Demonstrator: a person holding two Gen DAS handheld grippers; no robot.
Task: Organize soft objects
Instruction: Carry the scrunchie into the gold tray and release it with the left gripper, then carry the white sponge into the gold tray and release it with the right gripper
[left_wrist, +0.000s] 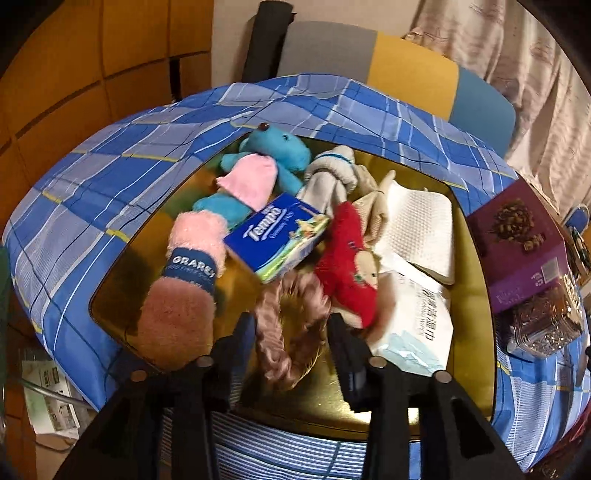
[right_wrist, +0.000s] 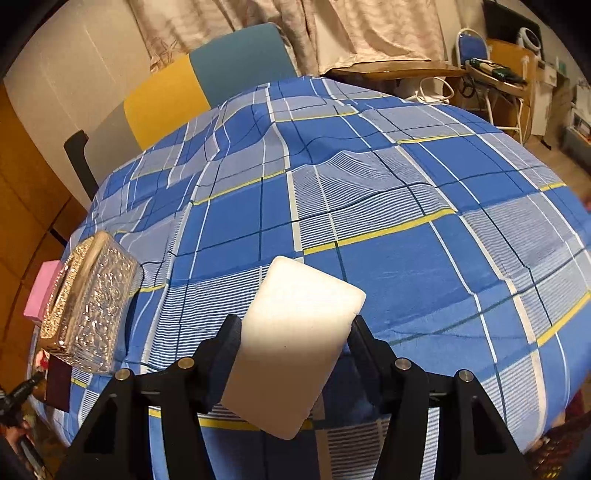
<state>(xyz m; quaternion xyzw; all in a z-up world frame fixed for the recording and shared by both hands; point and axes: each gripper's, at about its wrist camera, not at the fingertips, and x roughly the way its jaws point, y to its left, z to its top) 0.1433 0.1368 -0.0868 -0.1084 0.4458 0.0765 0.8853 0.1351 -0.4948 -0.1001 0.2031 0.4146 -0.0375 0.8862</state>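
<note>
A gold tray (left_wrist: 469, 291) holds several soft things: a blue teddy in a pink dress (left_wrist: 273, 147), a pink fluffy sock roll (left_wrist: 184, 280), a Tempo tissue pack (left_wrist: 275, 236), a red plush toy (left_wrist: 347, 273), a white padded cloth (left_wrist: 417, 229) and a wipes pack (left_wrist: 417, 314). My left gripper (left_wrist: 291, 325) hangs open over the tray's near side. A blurred pink scrunchie (left_wrist: 301, 286) lies between its fingers, which do not press on it. In the right wrist view my right gripper (right_wrist: 294, 326) is shut on a white foam block (right_wrist: 303, 295), above the blue checked cloth (right_wrist: 369, 184).
A purple box (left_wrist: 521, 243) and a clear patterned box (left_wrist: 546, 325) stand right of the tray. The clear box (right_wrist: 88, 295) and a pink box (right_wrist: 40, 291) sit at the left edge of the right wrist view. A chair (right_wrist: 221, 74) stands behind the table.
</note>
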